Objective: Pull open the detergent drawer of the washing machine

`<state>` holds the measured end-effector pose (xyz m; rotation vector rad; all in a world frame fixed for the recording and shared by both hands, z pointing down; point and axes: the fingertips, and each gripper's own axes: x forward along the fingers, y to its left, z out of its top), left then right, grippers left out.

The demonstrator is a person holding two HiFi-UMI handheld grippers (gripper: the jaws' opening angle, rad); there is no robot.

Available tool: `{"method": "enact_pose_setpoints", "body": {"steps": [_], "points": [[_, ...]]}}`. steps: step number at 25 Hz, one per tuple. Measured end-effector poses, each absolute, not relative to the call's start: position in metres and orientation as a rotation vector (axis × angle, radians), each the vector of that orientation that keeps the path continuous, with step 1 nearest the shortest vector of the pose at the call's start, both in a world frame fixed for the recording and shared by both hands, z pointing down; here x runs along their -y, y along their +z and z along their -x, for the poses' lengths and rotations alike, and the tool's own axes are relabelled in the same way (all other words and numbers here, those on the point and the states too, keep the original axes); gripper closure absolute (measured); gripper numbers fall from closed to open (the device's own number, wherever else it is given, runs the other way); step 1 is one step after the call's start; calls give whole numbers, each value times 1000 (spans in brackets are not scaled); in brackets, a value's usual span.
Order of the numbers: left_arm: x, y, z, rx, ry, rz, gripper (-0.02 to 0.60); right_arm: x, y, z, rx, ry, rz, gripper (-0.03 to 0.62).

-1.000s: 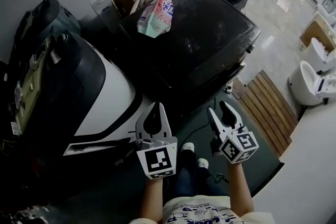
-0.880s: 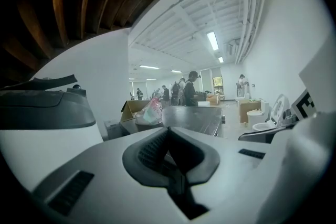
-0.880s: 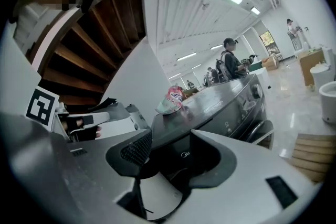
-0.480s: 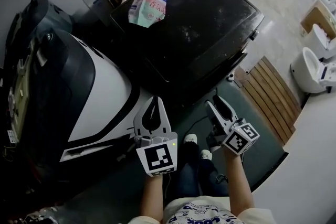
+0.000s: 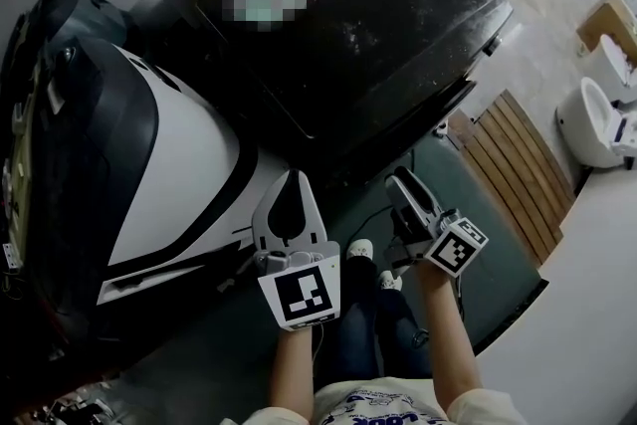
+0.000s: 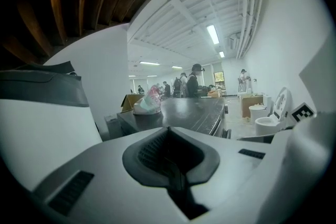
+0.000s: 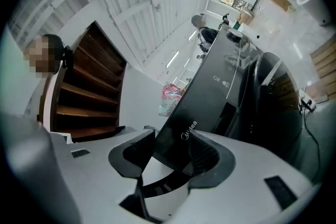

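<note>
- Far left, head view: a large black-and-white moulded plastic shell (image 5: 169, 164) stands just beside the black, boxy washing machine (image 5: 398, 35). Only the machine's dusty, glossy lid shows from above.
- Left gripper (image 5: 290, 176): held low, in front of the shell's white edge.
  - Its own view shows the jaws clenched tip to tip with nothing in them.
  - That view looks across the lid to a pink-and-white plastic bag (image 6: 147, 105) lying at the far end, with people far behind.
- Right gripper (image 5: 400, 184): tilted, close to the machine's front edge.
- Detergent drawer (image 7: 184, 123): the head view hides the front face, so only the right gripper view shows it. It is a glossy black panel with a pale logo at the front's upper corner, flush and closed.
- Right jaws: released, and they have just been closing a little.
  - The drawer's corner shows in the gap, but the pads are not pressing on it.
  - I cannot tell whether the corner sits between the pads or beyond them.
- Far right, head view: a wooden slatted mat (image 5: 518, 164) and a white toilet bowl (image 5: 587, 119).
</note>
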<state>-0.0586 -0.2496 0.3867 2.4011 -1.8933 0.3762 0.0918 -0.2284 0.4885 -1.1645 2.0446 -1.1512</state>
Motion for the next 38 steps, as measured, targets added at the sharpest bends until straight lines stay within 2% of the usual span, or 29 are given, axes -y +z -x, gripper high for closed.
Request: {"method": "enact_pose_setpoints", "body": {"steps": [4,15,38], "points": [[247,398,55,1902,359,-2378,568,232,504,-93,-1963,-1190,1097,413],[237,429,44,1903,368,-2333,568,248,538,-99,-1815,-1241,948,367],[230,471,43,1919,357,-2244,568,274,570,-89,-1739,-1277,834,362]]}}
